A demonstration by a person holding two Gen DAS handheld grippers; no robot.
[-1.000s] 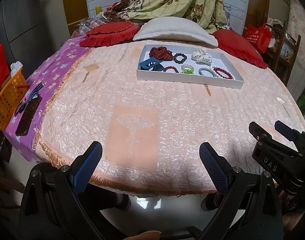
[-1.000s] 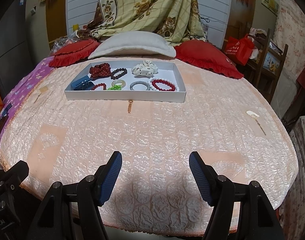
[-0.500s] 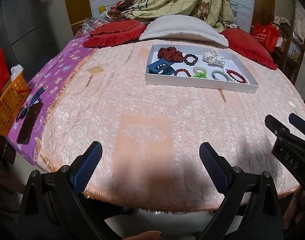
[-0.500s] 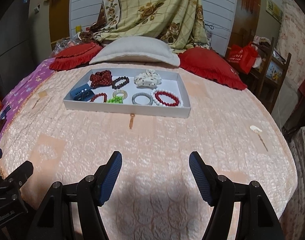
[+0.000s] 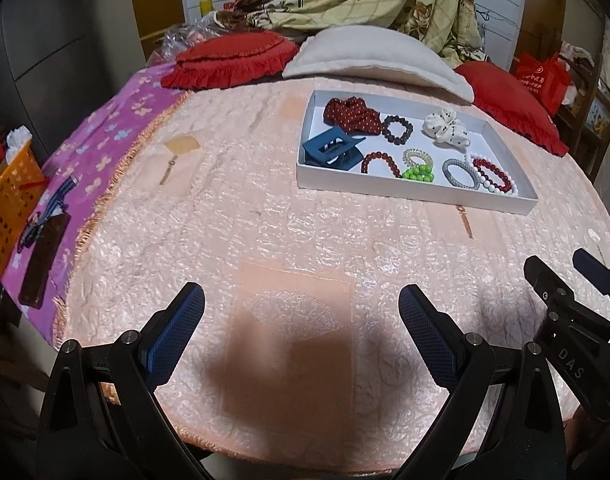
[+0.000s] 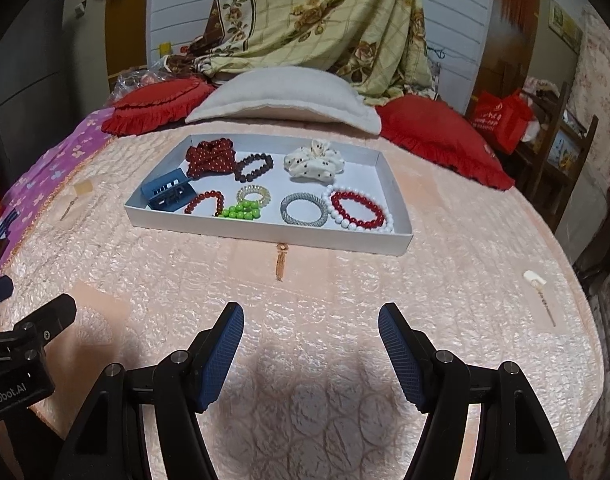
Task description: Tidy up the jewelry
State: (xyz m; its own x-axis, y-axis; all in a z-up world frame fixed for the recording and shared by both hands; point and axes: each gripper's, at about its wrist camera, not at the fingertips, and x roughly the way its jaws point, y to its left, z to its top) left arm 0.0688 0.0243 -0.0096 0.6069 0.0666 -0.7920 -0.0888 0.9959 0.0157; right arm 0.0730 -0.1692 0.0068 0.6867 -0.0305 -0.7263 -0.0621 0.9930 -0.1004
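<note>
A white tray lies on the pink quilted bed and also shows in the left wrist view. In it are a blue hair clip, a red dotted scrunchie, a dark bead bracelet, a white scrunchie, a red bead bracelet, green beads, a silver bangle and a red-and-white bracelet. My left gripper and right gripper are open and empty, well short of the tray.
Red cushions and a white pillow lie behind the tray. An orange basket stands at the bed's left side. A red bag and wooden furniture stand at the right.
Both grippers have moved forward over the bed toward the tray, which now looks larger and nearer. Both stay open.
</note>
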